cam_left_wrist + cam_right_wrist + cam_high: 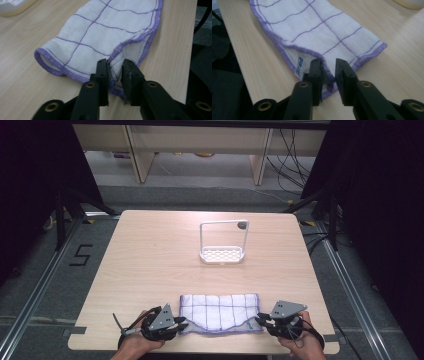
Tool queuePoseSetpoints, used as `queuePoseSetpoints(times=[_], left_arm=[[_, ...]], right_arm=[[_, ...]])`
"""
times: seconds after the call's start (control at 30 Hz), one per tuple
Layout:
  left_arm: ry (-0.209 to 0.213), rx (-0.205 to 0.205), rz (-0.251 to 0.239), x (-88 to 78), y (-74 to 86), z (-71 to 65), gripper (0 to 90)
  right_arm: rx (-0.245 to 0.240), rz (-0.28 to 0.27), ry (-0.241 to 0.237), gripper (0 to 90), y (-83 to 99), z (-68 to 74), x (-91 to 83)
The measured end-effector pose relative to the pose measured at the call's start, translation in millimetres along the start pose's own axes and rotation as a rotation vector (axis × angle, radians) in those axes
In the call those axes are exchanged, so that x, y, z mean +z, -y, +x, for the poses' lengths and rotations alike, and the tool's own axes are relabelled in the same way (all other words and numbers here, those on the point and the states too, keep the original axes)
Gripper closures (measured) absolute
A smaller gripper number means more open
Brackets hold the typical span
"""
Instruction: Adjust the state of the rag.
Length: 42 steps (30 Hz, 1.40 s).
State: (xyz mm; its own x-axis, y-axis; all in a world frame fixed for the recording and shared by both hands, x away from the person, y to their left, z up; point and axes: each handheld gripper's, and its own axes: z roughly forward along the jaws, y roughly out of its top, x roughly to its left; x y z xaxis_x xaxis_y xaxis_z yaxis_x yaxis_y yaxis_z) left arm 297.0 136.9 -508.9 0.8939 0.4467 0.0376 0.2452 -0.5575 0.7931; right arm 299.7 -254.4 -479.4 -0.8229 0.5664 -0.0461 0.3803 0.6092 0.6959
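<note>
left gripper (181,324) and right gripper (260,320) slightly parted, cloth (220,311) corner edge loose between each pair of jaws.

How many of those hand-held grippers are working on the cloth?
2. The left hand-held gripper is at the cloth's near left corner, and the right hand-held gripper is at its near right corner.

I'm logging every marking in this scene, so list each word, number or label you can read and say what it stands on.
"5" in black tape on the grey floor, left of the table.
Blue printing on a small tag sewn into the corner of the white cloth: too blurred to read.
Dark round mark at the upper corner of the white rack: too small to read.
</note>
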Motion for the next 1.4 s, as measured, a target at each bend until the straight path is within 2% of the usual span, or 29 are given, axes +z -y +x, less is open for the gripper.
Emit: queuePoseSetpoints(times=[0.03, 0.1, 0.13, 0.17, 0.2, 0.23, 0.27, 0.3, 0.33, 0.37, 0.43, 0.47, 0.5, 0.57, 0.6, 0.7, 0.77, 0.8, 0.93, 1.0, 1.07, 1.1, 1.13, 1.2, 1.23, 1.27, 1.3, 1.37, 1.4], left_arm=[[0.011, -0.01, -0.004, -2.7, -0.4, -2.0, 60.7], [0.033, -0.017, -0.034, -9.4, -2.3, -5.7, 50.8], [0.033, -0.017, -0.034, -9.4, -2.3, -5.7, 47.8], [0.029, -0.031, -0.08, -16.2, -6.7, -5.7, 45.6], [0.029, -0.031, -0.08, -16.2, -6.7, -5.7, 44.4], [0.024, -0.038, -0.103, -20.2, -10.7, -3.4, 43.0], [0.009, -0.04, -0.114, -22.0, -13.4, -1.4, 43.0], [-0.031, -0.052, -0.112, -24.9, -21.5, 7.3, 41.8], [-0.057, -0.069, -0.106, -23.9, -25.4, 12.5, 41.8], [-0.057, -0.069, -0.106, -23.9, -25.4, 12.5, 42.2], [-0.095, -0.072, -0.078, -18.7, -32.5, 27.5, 42.9], [-0.112, -0.089, -0.073, -15.2, -34.6, 33.8, 43.5], [-0.113, -0.099, -0.062, -11.0, -36.5, 40.7, 44.0], [-0.138, -0.086, -0.028, -2.3, -37.9, 55.0, 44.3], [-0.139, -0.108, -0.014, 5.0, -37.2, 65.8, 45.2], [-0.137, -0.123, 0.004, 13.5, -35.4, 74.8, 47.3], [-0.113, -0.113, 0.036, 21.7, -32.3, 80.3, 53.2], [-0.105, -0.114, 0.049, 23.8, -31.7, 80.1, 54.1], [-0.077, -0.096, 0.07, 27.3, -31.4, 80.6, 54.8], [-0.063, -0.092, 0.092, 30.1, -30.4, 82.1, 54.3], [-0.068, -0.094, 0.122, 33.5, -28.3, 82.6, 54.5], [-0.059, -0.074, 0.134, 34.6, -27.6, 83.7, 58.4], [-0.052, -0.079, 0.141, 35.4, -26.8, 83.6, 58.4], [-0.039, -0.065, 0.148, 36.9, -25.8, 83.5, 68.4], [-0.024, -0.067, 0.146, 36.5, -25.7, 82.6, 68.4], [-0.014, -0.053, 0.152, 35.8, -26.1, 82.7, 77.3], [-0.005, -0.04, 0.152, 34.9, -25.4, 81.2, 80.1], [0.001, -0.037, 0.155, 33.3, -24.4, 79.7, 83.0], [-0.002, -0.023, 0.156, 32.0, -23.8, 79.6, 83.4]], right_arm=[[-0.002, -0.014, -0.007, 67.6, 0.5, 1.8, -3.3], [0.018, -0.033, -0.017, 61.2, 1.0, 3.0, -7.7], [0.018, -0.033, -0.017, 61.2, 1.0, 3.0, -7.7], [0.062, -0.07, -0.017, 55.1, 0.1, 1.2, -10.9], [0.062, -0.07, -0.017, 55.1, 0.1, 1.2, -10.9], [0.101, -0.112, -0.013, 51.8, -2.1, -2.3, -13.1], [0.101, -0.112, -0.013, 51.8, -2.1, -2.3, -13.1], [0.14, -0.119, 0.02, 51.3, -5.5, -5.5, -14.6], [0.129, -0.121, 0.041, 50.6, -7.1, -7.8, -13.8], [0.129, -0.121, 0.041, 50.6, -7.1, -7.8, -13.8], [0.137, -0.097, 0.07, 49.8, -13.7, -11.5, -10.8], [0.138, -0.09, 0.077, 49.2, -17.1, -13.2, -8.3], [0.141, -0.071, 0.089, 49.2, -23.7, -18.6, -1.3], [0.154, -0.064, 0.097, 49.5, -25.9, -20.0, 2.2], [0.145, -0.038, 0.116, 51.4, -31.6, -30.7, 14.0], [0.154, -0.004, 0.133, 53.7, -35.6, -37.5, 22.3], [0.166, 0.036, 0.146, 60.0, -40.6, -46.4, 34.3], [0.163, 0.038, 0.152, 60.3, -41.4, -48.6, 36.2], [0.165, 0.053, 0.128, 60.6, -43.5, -52.7, 42.9], [0.222, 0.068, 0.107, 58.5, -41.5, -53.3, 49.3], [0.222, 0.078, 0.111, 58.3, -39.6, -55.6, 51.6], [0.227, 0.096, 0.107, 59.7, -37.3, -58.0, 54.3], [0.227, 0.096, 0.107, 59.7, -37.3, -58.0, 54.3], [0.233, 0.114, 0.113, 62.7, -35.0, -59.4, 57.7], [0.2, 0.123, 0.106, 65.0, -34.5, -61.9, 58.1], [0.206, 0.115, 0.092, 71.3, -33.6, -62.1, 61.7], [0.198, 0.124, 0.08, 75.5, -34.8, -62.6, 61.3], [0.18, 0.122, 0.073, 79.3, -35.6, -63.7, 62.8], [0.178, 0.124, 0.068, 80.7, -36.5, -64.0, 63.3]])
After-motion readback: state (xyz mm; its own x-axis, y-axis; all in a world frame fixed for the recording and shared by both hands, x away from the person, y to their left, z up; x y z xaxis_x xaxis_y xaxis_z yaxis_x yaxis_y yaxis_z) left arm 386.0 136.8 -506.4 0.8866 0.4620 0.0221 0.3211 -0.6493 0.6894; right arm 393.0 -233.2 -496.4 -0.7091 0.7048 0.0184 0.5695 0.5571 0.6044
